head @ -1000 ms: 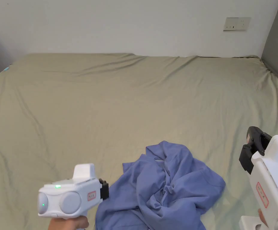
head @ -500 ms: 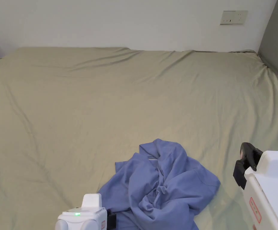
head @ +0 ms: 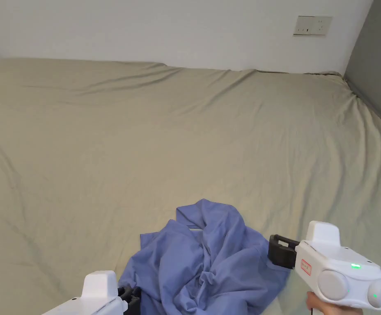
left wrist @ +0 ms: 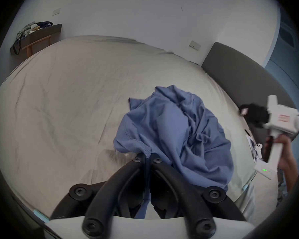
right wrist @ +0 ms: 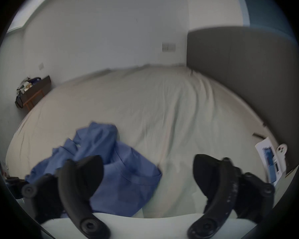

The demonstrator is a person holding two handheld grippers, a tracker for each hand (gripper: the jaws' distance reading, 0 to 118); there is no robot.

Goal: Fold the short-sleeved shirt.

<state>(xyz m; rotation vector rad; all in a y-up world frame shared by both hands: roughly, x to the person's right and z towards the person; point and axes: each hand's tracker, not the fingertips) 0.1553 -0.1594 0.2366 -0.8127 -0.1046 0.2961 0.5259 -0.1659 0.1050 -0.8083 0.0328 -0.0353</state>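
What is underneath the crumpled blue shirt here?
The blue shirt lies bunched on the beige bedsheet, which shows all around it. The left hand-held gripper pinches its hemmed edge. Whatever lies beneath the heap itself is covered.

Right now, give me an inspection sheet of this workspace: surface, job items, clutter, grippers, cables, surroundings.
Surface: wrinkled beige bedsheet, mostly bare.
Job's things: crumpled blue short-sleeved shirt at the near edge, unfolded.
Clutter: white printed card near the bed's right edge.
Grippers: left gripper shut on the shirt's hem; right gripper open, at the shirt's right edge.
Cables: nothing seen.
Surroundings: white wall, wall socket plate, grey headboard, dark side table piled with items.
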